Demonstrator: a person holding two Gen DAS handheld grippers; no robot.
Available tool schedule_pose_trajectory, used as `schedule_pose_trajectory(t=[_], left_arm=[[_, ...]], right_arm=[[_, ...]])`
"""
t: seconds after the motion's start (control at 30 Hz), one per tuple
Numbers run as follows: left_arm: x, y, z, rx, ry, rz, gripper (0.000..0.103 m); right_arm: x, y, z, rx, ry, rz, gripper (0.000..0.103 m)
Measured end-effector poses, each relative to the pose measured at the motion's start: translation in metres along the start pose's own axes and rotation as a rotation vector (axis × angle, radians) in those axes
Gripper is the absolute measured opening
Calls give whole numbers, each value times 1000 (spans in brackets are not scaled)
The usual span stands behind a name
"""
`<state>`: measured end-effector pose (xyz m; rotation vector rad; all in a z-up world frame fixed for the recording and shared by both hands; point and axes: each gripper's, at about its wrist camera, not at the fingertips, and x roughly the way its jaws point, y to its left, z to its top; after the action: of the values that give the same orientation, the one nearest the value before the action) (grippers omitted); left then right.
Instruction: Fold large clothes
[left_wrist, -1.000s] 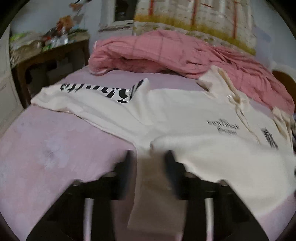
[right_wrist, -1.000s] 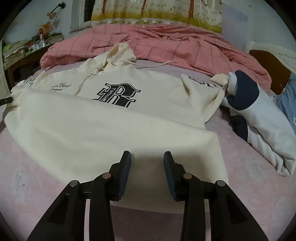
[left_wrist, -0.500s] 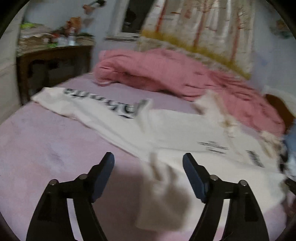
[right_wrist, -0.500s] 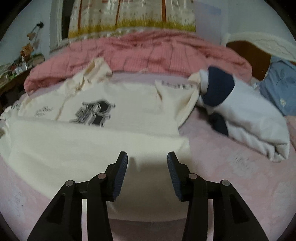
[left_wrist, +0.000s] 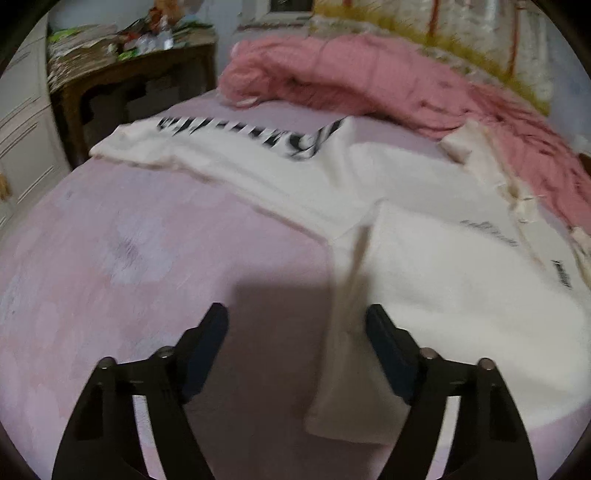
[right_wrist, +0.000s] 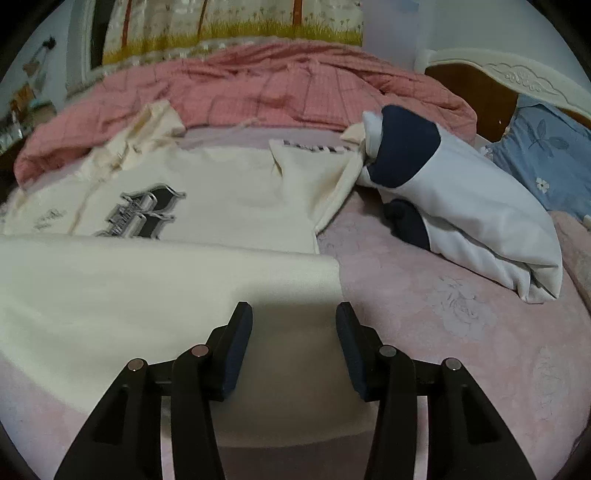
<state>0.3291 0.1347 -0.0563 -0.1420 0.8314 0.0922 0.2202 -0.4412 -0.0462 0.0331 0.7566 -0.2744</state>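
A cream hoodie (right_wrist: 229, 192) printed with black lettering was seen; pink checks marked the quilt (right_wrist: 295, 85), blue flowers the pillow (right_wrist: 546, 155).

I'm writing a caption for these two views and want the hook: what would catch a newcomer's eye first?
First, the cream hoodie spread across the pink bed sheet, its bottom part folded up towards the bold black letter print on its chest. Behind it a rumpled pink quilt lies across the far side of the bed, and a white-and-navy garment sits bundled to the right of the hoodie.
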Motion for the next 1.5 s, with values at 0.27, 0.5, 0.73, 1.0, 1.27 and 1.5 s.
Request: schedule_pose_trajectory(t=[0.27,0.5,0.73,1.0,1.27,1.5], left_arm=[[-46,18,39,-42,-170,-171,77],[14,98,95,-251,-100,-135,78],[107,183,117,-537,-59,-87,71],[150,223,144,-596,-98,-182,69],[98,197,145,-506,-270,-160,5],[10,94,139,-285,-389,-309,5]], right_arm=[[-35,21,9,-38,-105,52,57],[-42,56,35,-55,-146,89,90],[-42,88,54,-39,-163,136,93],[-16,96,34,-89,-127,68,103],[0,82,26,-103,-121,-49,103],[-6,67,29,-77,-129,-63,103]])
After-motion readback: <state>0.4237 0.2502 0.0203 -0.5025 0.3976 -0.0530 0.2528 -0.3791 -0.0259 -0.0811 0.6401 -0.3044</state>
